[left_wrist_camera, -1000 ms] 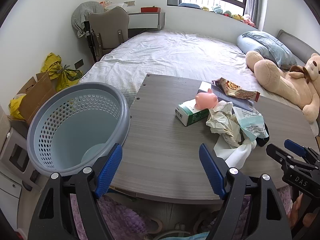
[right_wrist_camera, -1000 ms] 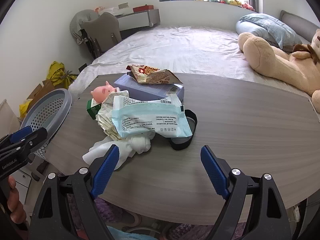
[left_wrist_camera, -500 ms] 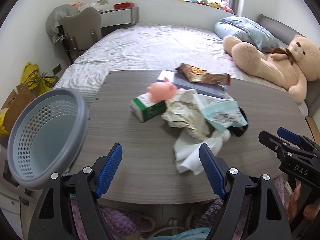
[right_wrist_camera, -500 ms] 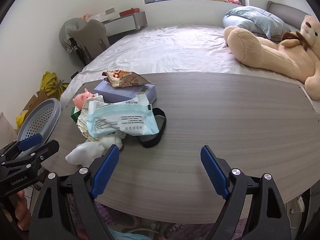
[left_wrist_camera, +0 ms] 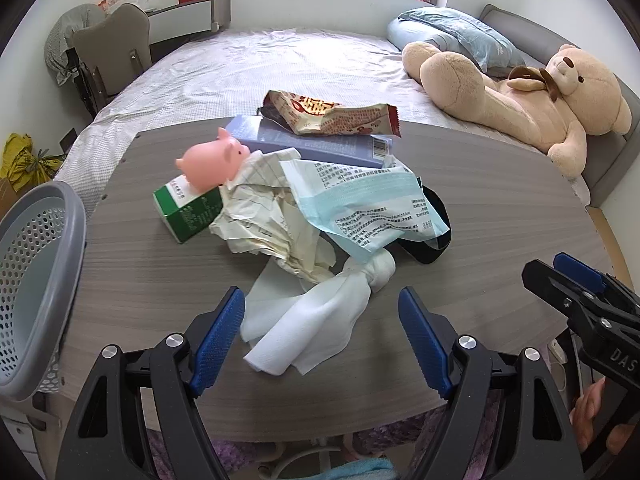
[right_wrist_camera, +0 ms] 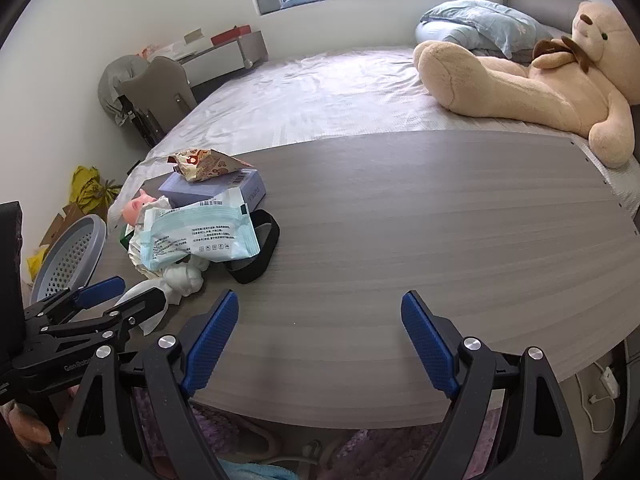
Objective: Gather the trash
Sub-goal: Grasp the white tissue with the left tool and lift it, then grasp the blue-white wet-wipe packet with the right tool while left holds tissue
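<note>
A heap of trash lies on the grey wooden table (left_wrist_camera: 500, 208): a white tissue (left_wrist_camera: 308, 320), crumpled paper (left_wrist_camera: 264, 220), a light blue wipes packet (left_wrist_camera: 368, 204), a snack wrapper (left_wrist_camera: 332, 116), a green box (left_wrist_camera: 188, 208) and a lilac box (left_wrist_camera: 320, 144). My left gripper (left_wrist_camera: 322, 336) is open, its fingers either side of the tissue's near end. My right gripper (right_wrist_camera: 320, 336) is open and empty over bare table, right of the heap (right_wrist_camera: 196, 236). The grey perforated basket (left_wrist_camera: 28, 280) stands at the table's left edge.
A pink toy pig (left_wrist_camera: 212, 160) sits on the green box and a black band (left_wrist_camera: 432, 240) lies under the packet. Behind the table is a bed with a big teddy bear (left_wrist_camera: 540, 96). A chair (left_wrist_camera: 112, 48) stands far left.
My left gripper has swung right from the basket and moved in over the heap until the tissue lies between its fingers. My right gripper has shifted right, away from the heap.
</note>
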